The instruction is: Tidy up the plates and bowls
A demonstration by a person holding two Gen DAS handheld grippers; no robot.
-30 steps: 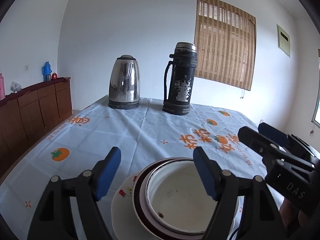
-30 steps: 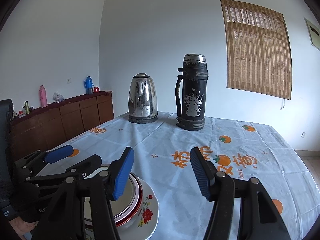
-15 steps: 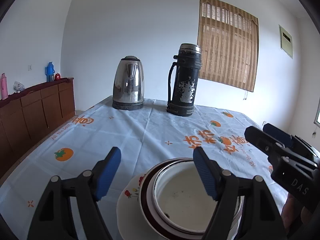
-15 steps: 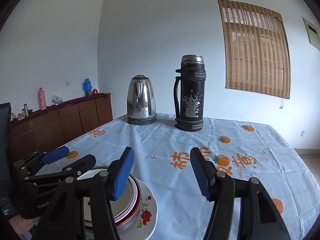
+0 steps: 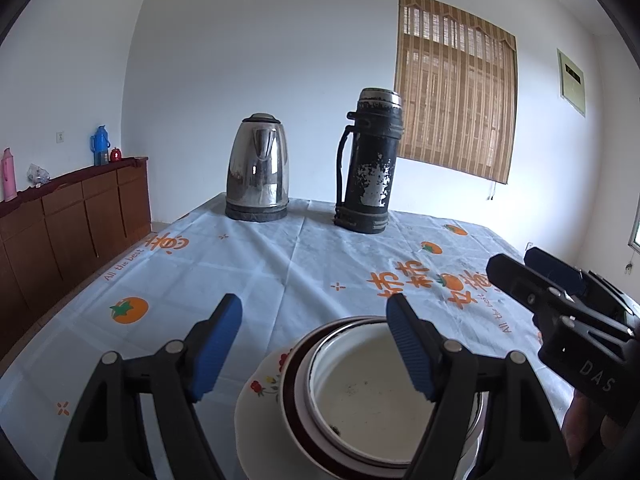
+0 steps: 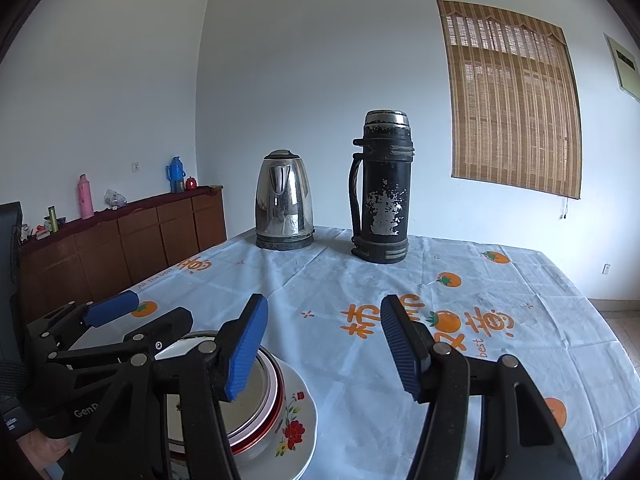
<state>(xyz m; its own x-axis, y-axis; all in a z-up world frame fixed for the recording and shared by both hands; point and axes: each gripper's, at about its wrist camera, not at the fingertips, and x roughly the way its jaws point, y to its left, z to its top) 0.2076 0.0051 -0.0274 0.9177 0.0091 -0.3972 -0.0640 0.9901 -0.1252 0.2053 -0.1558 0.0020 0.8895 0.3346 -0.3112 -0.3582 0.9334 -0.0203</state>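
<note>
On the desk [image 5: 280, 264] with its orange-print cloth we see stacked bowls [image 5: 360, 396] on a floral plate [image 6: 298, 408] — left tool [image 5: 316, 344] and right tool [image 6: 324, 344] both hover spread apart, empty.

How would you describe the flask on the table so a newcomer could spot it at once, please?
Look to the far end of the table, covered by a pale blue cloth with orange fruit prints. Two tall vessels stand there side by side, apart. The flask is the right one, taller, black with worn silver patches and a side handle, unlike the shiny steel kettle.
</note>
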